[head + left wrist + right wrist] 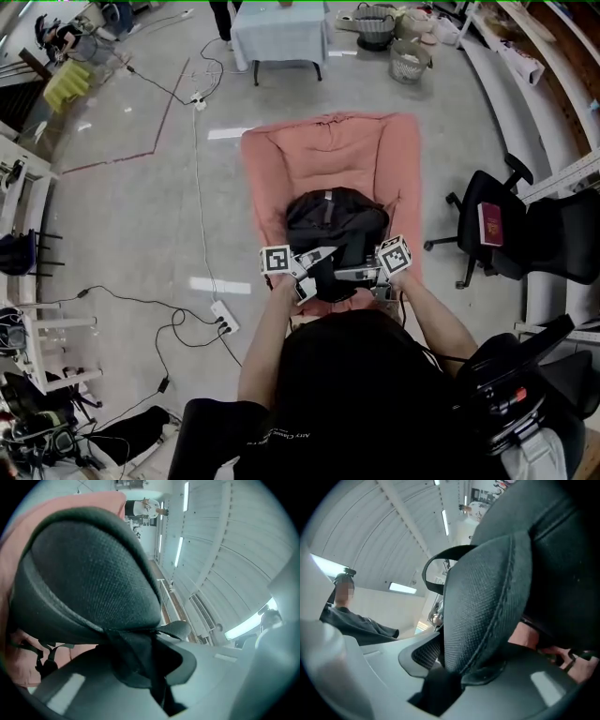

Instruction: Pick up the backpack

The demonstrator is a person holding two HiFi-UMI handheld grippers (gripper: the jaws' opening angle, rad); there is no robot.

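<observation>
On a salmon-pink padded lounge cushion (281, 159) spread over the grey concrete floor (141, 216): a black fabric backpack (333, 220), lying toward the cushion's near edge, about midway between its left and right edges, straps at the near side. At that near side, close together and pointing level into the straps: the left claw (322, 267) and the right claw (345, 275), white marker cubes (277, 260) outermost.

For the left claw: closed tight, a black webbing strap (136, 653) pinched between the jaws. Just above the pinch, in the left gripper view, a black mesh-padded shoulder strap (89, 569) bulging upward and filling most of the frame, pink cushion behind it at the left.

For the right claw: jaws wide apart, the lower end of the other mesh-padded shoulder strap (487, 597) standing in the gap; ribbed pad of one jaw bare beside it, no visible squeeze on the padding. Behind that strap, a thin black loop (423, 573) arching out from the pack.

Off the cushion's right edge, well apart from the pack: a black office chair (506, 234) with a dark red booklet (490, 223) on its seat. Left of the cushion, on the floor: a white power strip (225, 317) with black cables (141, 302). Beyond the far edge: a small table under a pale cloth (279, 33).
</observation>
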